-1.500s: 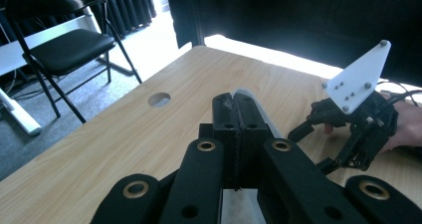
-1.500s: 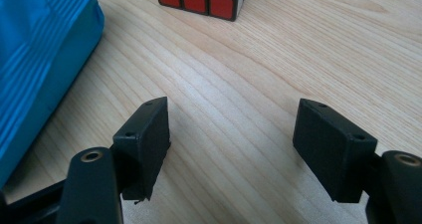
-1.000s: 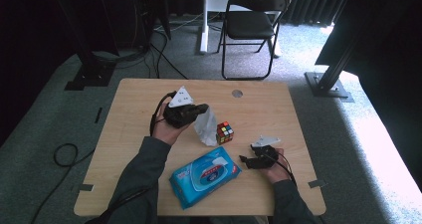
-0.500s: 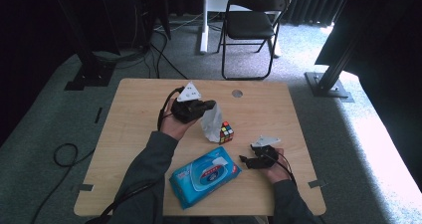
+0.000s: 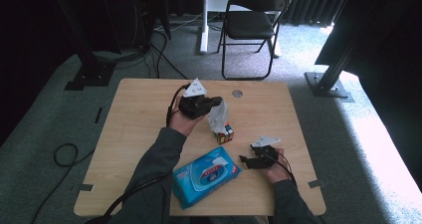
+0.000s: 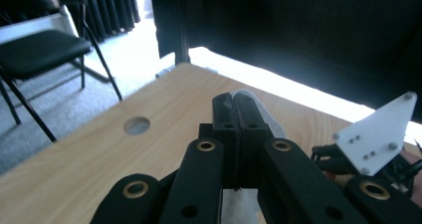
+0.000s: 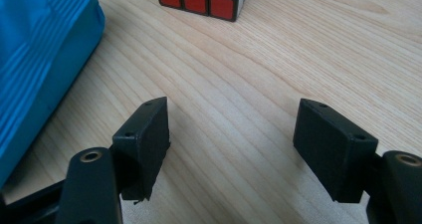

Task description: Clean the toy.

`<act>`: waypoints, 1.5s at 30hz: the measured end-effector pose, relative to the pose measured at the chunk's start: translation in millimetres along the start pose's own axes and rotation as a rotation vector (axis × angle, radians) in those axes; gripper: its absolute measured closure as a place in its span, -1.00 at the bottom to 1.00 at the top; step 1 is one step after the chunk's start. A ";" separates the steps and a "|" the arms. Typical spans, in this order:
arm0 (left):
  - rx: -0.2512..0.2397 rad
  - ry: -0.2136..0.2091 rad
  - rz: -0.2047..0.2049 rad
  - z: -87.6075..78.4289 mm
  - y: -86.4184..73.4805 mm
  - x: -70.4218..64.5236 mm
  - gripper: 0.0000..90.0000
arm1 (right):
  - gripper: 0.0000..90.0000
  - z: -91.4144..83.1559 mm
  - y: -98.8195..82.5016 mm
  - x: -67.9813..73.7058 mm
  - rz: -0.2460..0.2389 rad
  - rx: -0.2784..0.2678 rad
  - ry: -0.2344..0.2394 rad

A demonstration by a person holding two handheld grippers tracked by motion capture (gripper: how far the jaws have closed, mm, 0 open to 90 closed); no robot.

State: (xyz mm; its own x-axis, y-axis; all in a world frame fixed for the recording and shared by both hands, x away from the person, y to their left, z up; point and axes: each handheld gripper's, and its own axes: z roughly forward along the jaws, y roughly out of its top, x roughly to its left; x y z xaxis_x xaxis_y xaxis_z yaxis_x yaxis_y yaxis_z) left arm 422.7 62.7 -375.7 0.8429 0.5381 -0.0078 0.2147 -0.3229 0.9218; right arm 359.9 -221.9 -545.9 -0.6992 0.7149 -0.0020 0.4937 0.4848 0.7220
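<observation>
The left claw (image 5: 215, 103) is clamped tight on a white wipe (image 5: 218, 118), which hangs from its tips as a crumpled strip with its long axis running down toward the surface (image 5: 134, 114); the wipe's lower end sits at, or just above, the puzzle cube (image 5: 225, 133) (whether the two touch I cannot tell from the high view). In the left claw's own view the jaws stand pressed together with the white sheet (image 6: 259, 112) bulging out past them. So the coming move, as I judge it, turns on this: the wipe lies directly below and slightly toward the person from the left claw, and the cube is right under its free end, while the right claw (image 5: 245, 160) rests low on the surface nearer the person, well apart from the wipe, its jaws set at a middling width with nothing between them. The left hand is plainly the nearer one. The blue wipes pack (image 5: 206, 175) lies near the front edge, between the two forearms. The wooden surface has a round cable hole (image 5: 237, 93) toward its far edge. Beyond it a black folding chair (image 5: 251, 22) stands on grey carpet, with dark curtains behind and daylight falling on the floor at the right.
</observation>
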 end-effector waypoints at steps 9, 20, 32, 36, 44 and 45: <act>0.119 -0.038 -0.042 29.2 -32.0 5.5 0.99 | -0.34 0.1 -0.1 -0.4 -0.004 -0.001 0.001; 0.235 0.002 -0.058 36.2 -65.4 8.6 0.98 | -0.34 0.0 -0.1 -0.1 -0.002 0.001 0.000; 0.433 0.133 -0.083 52.7 -111.1 25.6 0.79 | -0.34 0.0 0.0 -0.1 -0.001 0.001 0.000; 0.452 0.148 -0.106 61.1 -119.0 28.2 0.42 | -0.34 0.0 -0.1 -0.1 -0.002 0.001 0.000; 0.529 0.149 -0.060 76.6 -126.4 31.2 -0.19 | -0.34 0.0 0.0 -0.1 -0.001 0.002 0.001; 0.533 0.142 -0.067 78.3 -126.8 32.0 -0.23 | -0.34 0.0 0.0 -0.1 -0.001 0.002 0.000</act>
State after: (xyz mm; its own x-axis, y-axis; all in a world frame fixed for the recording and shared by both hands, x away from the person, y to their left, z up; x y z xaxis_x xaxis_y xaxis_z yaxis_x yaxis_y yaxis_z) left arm 461.1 59.9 -523.2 0.7518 0.6589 0.0265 0.5166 -0.6135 0.5972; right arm 360.0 -222.0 -545.9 -0.6997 0.7144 -0.0022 0.4941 0.4862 0.7208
